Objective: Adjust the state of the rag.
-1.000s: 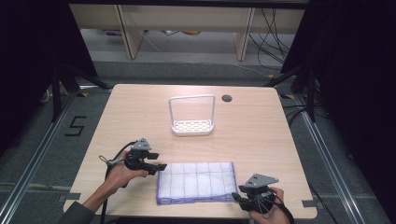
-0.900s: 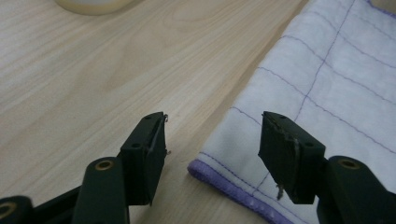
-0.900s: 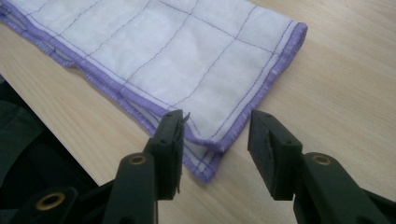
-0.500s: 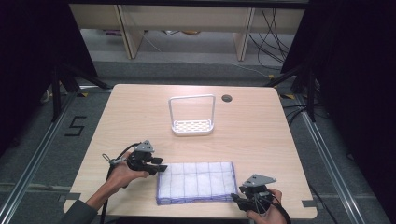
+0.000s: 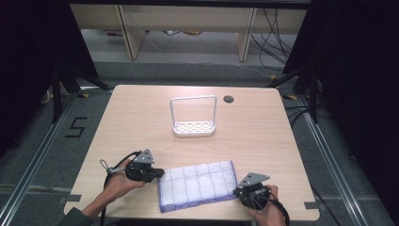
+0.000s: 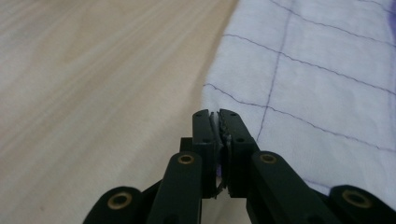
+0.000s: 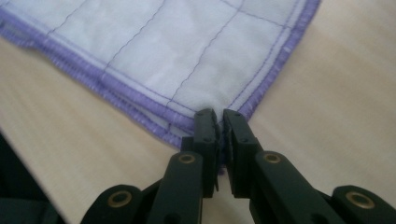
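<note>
Cloth [image 5: 197, 185], white w/ thin grid stitching & purple hem, lies folded flat on the table [image 5: 141, 113] near its front edge, stretched between the two grippers. Left gripper [image 5: 159, 174] sits at the cloth's left edge; its jaws have just been closing & are now clamped on that folded edge, fabric pinched between the pads in the left gripper view [image 6: 219, 135]. Rest of the cloth spreads ahead & to the right of those jaws. Right gripper [image 5: 241, 192] is at the near right corner; jaws likewise just closed, clamped on the purple-hemmed corner [image 7: 219, 126], cloth fanning ahead & left. White wire rack [image 5: 193, 118] stands well beyond both, mid-table.
</note>
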{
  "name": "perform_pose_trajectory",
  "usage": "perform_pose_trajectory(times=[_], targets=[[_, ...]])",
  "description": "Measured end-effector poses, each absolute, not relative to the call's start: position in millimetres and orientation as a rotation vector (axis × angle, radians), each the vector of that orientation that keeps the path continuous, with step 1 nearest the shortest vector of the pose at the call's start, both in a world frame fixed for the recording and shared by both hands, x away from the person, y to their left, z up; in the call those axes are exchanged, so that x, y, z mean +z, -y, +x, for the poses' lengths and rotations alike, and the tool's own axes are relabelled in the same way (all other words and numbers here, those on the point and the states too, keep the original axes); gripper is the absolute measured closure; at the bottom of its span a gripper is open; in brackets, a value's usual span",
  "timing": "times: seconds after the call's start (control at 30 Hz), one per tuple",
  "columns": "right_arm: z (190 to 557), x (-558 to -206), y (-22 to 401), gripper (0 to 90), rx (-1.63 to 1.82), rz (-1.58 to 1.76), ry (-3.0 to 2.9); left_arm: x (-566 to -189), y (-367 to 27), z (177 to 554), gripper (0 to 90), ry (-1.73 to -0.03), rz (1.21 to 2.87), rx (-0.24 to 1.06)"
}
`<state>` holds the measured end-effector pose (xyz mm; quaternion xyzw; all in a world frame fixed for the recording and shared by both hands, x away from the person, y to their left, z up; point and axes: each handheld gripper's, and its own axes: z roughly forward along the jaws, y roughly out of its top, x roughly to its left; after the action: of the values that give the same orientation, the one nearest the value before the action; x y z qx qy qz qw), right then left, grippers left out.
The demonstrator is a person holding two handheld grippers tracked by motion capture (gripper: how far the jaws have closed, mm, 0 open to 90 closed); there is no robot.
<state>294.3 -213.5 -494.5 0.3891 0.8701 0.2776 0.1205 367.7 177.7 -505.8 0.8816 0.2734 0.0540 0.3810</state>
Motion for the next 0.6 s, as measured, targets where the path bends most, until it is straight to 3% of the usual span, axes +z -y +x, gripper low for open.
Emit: perform_pose_trajectory(times=[0.3, 0.6], targets=[[354, -490, 207, 85.0, 0.856, 1.112, -2.524, -508, -189, 317, 84.7, -0.683, 2.200, 0.051], [400, -481, 186, 85.2, 0.859, 1.132, -2.496, -509, -166, 300, 84.5, -0.614, 2.203, 0.015]])
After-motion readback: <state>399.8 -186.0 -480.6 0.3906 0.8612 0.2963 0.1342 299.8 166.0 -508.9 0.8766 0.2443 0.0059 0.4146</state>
